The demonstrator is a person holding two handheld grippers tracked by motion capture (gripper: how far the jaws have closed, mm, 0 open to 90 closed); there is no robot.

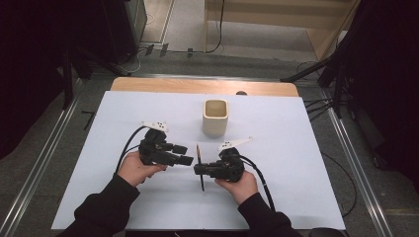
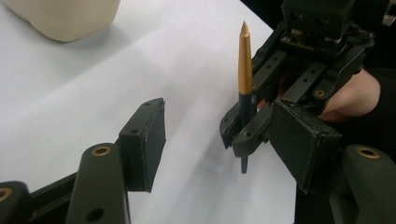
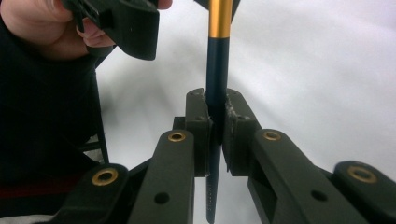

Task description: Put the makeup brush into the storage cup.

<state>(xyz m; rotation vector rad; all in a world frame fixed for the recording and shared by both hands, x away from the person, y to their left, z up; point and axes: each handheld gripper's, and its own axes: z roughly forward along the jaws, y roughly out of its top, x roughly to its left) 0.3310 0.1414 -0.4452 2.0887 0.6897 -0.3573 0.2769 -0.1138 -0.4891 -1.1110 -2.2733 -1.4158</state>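
A pen (image 1: 198, 153) with a dark blue barrel and a gold upper part is clamped across the jaws of my right gripper (image 1: 199, 169), which is shut on it. In the right gripper view the pen (image 3: 219, 18) runs straight up between the pads of that gripper (image 3: 217, 121). My left gripper (image 1: 187, 154) sits just left of the pen, open, its jaws pointing at it. In the left gripper view the pen (image 2: 244, 60) stands between and beyond the spread jaws of my left gripper (image 2: 226, 140), and neither pad touches it.
A beige square cup (image 1: 215, 118) stands upright behind the grippers near the table's middle; its base shows at the top left in the left gripper view (image 2: 65, 16). A white sheet (image 1: 286, 143) covers the table, with a wooden edge (image 1: 197, 86) at the far side.
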